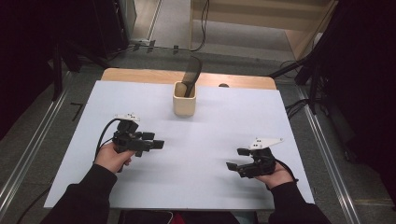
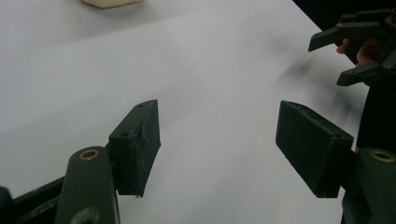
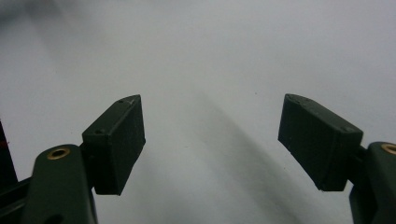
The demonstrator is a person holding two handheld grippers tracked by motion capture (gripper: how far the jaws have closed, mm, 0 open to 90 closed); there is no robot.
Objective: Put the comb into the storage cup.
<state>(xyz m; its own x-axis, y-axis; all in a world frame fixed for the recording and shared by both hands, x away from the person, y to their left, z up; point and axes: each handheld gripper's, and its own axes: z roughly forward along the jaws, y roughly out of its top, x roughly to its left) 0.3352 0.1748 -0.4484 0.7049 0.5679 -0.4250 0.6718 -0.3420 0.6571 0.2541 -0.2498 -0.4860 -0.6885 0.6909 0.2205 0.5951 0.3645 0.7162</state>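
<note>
White tabletop (image 1: 205, 182) takes up most of the high view, w/ a strip of bare wood showing along its far edge. The landmark is a cream holder cup (image 1: 184, 99), standing upright at the far-centre of the tabletop, touching nothing but the surface. A black flat utensil (image 1: 190, 74) stands in the cup, leaning toward the far right, its top well above the rim; which kind of utensil can't be told. Left tongs (image 1: 157, 140) are on the near-left side of the cup, near it but apart, held in the person's left hand (image 1: 112, 157), tips pointing right across the tabletop; jaws spread wide, nothing between them, per the left gripper view (image 2: 217, 140), where a corner of the cup (image 2: 112, 3) shows at the top edge. Right tongs (image 1: 237, 158) are on the near-right side of the cup, well apart from it, held in the right hand (image 1: 275, 177), tips pointing left; jaws also spread wide, empty, over bare white surface in the right gripper view (image 3: 210, 140). Both tongs well apart from each other.
</note>
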